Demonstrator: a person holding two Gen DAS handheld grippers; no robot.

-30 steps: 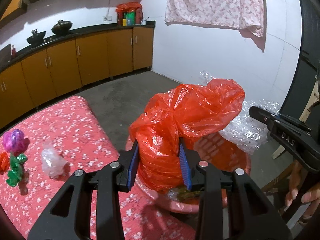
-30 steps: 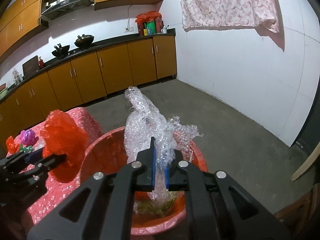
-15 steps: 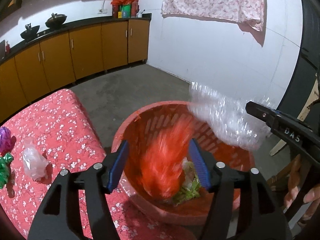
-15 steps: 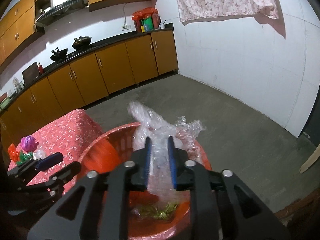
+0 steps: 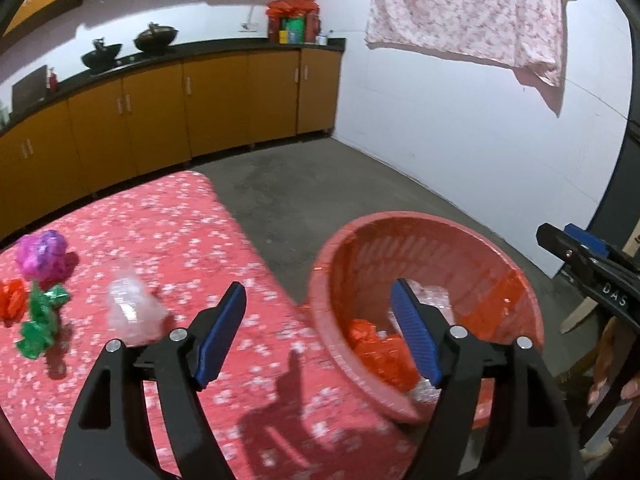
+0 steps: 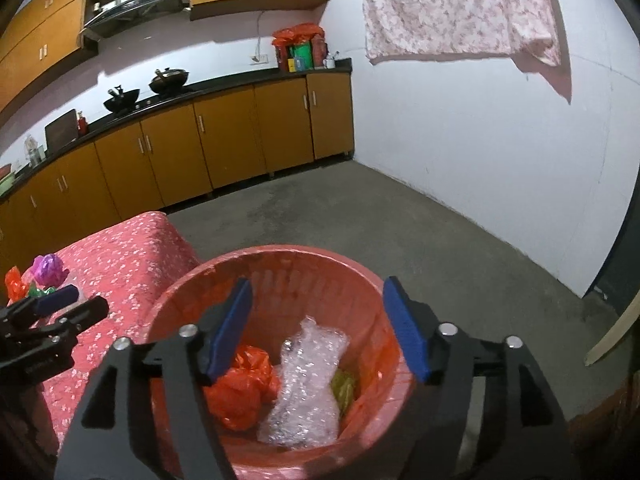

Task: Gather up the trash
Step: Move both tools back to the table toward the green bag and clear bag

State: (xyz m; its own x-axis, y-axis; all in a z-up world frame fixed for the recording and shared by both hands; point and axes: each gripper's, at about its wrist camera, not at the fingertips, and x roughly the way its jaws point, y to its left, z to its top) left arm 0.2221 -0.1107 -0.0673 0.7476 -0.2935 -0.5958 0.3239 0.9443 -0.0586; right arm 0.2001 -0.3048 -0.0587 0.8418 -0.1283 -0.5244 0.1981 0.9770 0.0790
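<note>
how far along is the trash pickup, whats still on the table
Done: red bag and bubble wrap lie in the basket. In hand: nothing; left gripper and right gripper are opening, empty. Left: clear wrapper, purple, green and red scraps.

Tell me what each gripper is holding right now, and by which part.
Nothing. Left gripper and right gripper are both opening, empty; the red bag and bubble wrap lie in the basket.

Red floral table point(image 5: 168, 216) carries purple point(image 5: 41, 254), green point(image 5: 40, 320), orange point(image 5: 11, 300) and clear wrappers point(image 5: 132, 312).
</note>
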